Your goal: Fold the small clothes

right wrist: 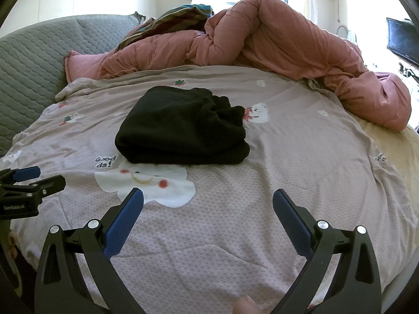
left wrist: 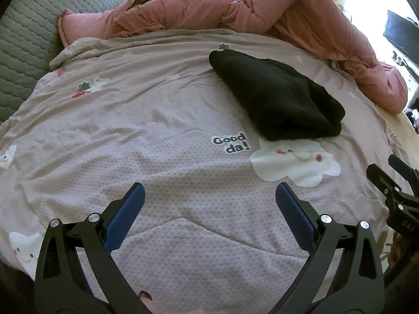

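A black garment (left wrist: 277,96) lies folded in a compact stack on the mauve printed bedspread (left wrist: 157,136), far right of centre in the left wrist view. In the right wrist view it (right wrist: 183,128) sits ahead and a little left. My left gripper (left wrist: 210,189) is open and empty, held above bare bedspread, short of the garment and to its left. My right gripper (right wrist: 208,195) is open and empty, short of the garment, above a white cloud print (right wrist: 146,180). Each gripper shows at the edge of the other's view, the right one (left wrist: 392,183) and the left one (right wrist: 28,178).
A bunched pink duvet (right wrist: 288,39) runs along the far side of the bed. A grey quilted headboard (right wrist: 28,62) stands at the left. A dark screen (right wrist: 403,41) hangs at the far right. The bed edge drops off at the right (right wrist: 392,141).
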Motion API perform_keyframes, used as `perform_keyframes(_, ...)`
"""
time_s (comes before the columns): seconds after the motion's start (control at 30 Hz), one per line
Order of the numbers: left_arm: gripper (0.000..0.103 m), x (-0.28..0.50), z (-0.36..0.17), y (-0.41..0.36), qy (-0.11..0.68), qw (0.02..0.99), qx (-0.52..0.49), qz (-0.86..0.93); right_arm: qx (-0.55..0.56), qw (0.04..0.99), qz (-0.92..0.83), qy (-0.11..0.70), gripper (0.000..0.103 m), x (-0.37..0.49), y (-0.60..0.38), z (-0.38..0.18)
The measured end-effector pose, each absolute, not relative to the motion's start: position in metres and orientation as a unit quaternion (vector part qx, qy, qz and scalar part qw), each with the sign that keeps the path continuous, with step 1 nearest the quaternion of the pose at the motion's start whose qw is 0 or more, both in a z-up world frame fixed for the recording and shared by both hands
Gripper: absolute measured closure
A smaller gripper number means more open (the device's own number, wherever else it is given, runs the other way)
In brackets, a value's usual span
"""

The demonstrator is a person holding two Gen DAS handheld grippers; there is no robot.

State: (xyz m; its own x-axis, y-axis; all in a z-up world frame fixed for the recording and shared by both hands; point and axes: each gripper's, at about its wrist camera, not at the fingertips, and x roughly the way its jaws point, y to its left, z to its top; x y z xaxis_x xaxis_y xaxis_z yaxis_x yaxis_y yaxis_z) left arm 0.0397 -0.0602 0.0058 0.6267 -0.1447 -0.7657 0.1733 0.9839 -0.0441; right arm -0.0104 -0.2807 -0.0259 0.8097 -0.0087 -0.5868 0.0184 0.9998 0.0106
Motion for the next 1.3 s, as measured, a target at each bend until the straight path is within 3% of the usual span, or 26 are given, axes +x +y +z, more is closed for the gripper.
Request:
perform_keyframes(0.7, 0.01, 0.039, -0.001, -0.057, 0.437, 0.895, 0.026, -0.091, 0.018, 0.942, -0.094, 0.321, 0.005, -0.025, -0.321, -0.027)
perform_keyframes(1.0, 0.01, 0.056, 0.001, -0.003, 0.436, 0.899, -0.002, -0.03, 0.13, 0.866, -0.341, 0.341, 0.005, -0.109, -0.492, -0.039)
perform_keyframes(1.3, 0.01, 0.123, 0.004, 0.18, 0.454, 0.876, -0.054, 0.152, 0.224, 0.693, -0.595, 0.34, 0.005, -0.246, -0.679, -0.082)
